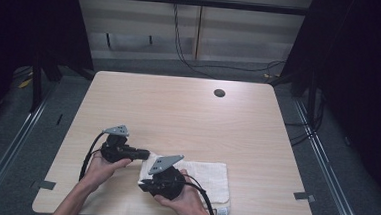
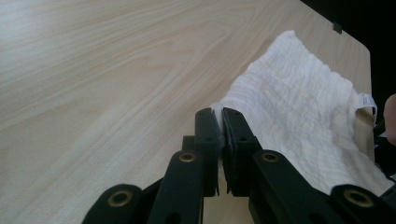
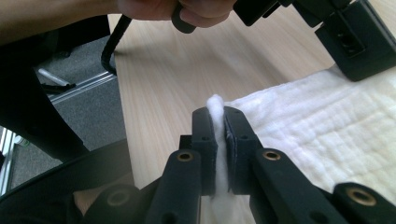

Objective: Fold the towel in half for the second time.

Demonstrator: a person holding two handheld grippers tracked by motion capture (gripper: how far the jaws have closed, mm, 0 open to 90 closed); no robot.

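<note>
A white towel (image 1: 194,177) lies folded at the near edge of the table (image 1: 178,107), right of centre. The right gripper (image 1: 146,184) pinches its near left corner; the left gripper (image 1: 144,154) clamps the far left corner. The towel looks soft, light and limp, so it will likely sag between grips; corners suit holding. No containers are on the table.
</note>
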